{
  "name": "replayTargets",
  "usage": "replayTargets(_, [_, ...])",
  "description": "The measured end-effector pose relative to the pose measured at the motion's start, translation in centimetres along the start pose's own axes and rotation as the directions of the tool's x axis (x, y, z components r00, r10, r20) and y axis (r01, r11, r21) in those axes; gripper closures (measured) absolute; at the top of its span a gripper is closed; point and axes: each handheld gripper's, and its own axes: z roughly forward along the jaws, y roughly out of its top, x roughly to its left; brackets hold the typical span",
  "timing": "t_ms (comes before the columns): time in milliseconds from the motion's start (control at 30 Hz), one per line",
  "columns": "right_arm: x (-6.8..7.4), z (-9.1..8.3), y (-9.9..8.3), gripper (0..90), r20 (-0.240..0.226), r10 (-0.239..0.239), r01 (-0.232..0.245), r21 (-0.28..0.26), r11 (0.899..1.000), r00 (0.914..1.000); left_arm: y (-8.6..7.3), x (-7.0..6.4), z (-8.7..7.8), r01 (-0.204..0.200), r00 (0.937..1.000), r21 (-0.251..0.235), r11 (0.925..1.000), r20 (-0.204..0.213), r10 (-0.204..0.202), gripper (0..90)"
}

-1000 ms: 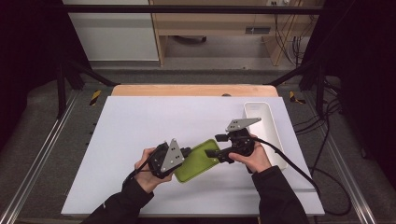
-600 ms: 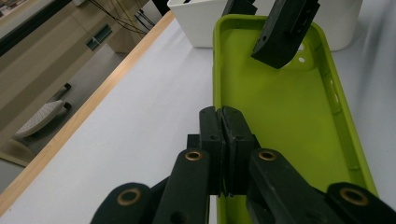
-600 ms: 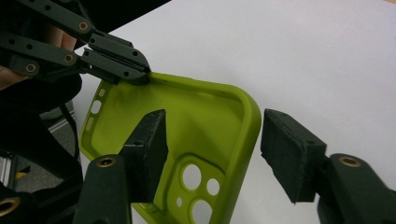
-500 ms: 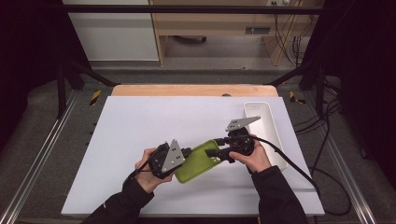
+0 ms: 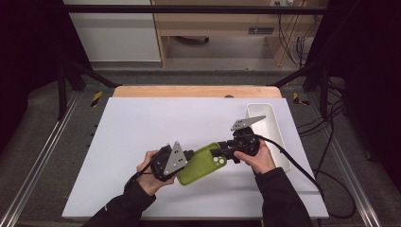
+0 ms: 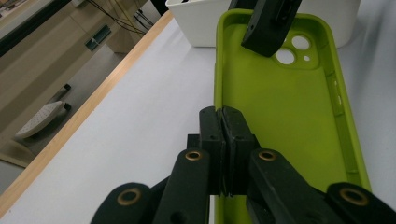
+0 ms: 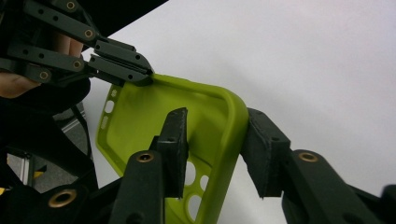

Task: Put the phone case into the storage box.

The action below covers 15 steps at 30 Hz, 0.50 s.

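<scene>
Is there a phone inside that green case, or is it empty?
Empty: the green case shows its bare inner surface, with daylight through its camera holes.

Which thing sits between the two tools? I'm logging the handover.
The green phone case spans the gap between left tool and right tool, seen in the high view.

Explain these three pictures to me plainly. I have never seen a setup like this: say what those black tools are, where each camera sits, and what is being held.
A person holds a two-jaw hand tool in each hand. One camera looks down from above the white table; the other two ride on the tools and look along their jaws. The left gripper is clamped shut on one edge of a green phone case. The right gripper straddles the camera-hole end of the case with its jaws apart, not clamped. A white bin stands at the table's right edge.
</scene>
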Motion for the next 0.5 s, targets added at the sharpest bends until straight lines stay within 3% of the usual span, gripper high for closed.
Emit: replayTargets(500, [0.01, -0.56, 0.16, 74.8, -0.021, 0.021, -0.021, -0.008, 1.000, 0.9996, -0.21, -0.17, 0.48, -0.020, 0.9998, 0.031, 0.9993, 0.000, 0.020, 88.1])
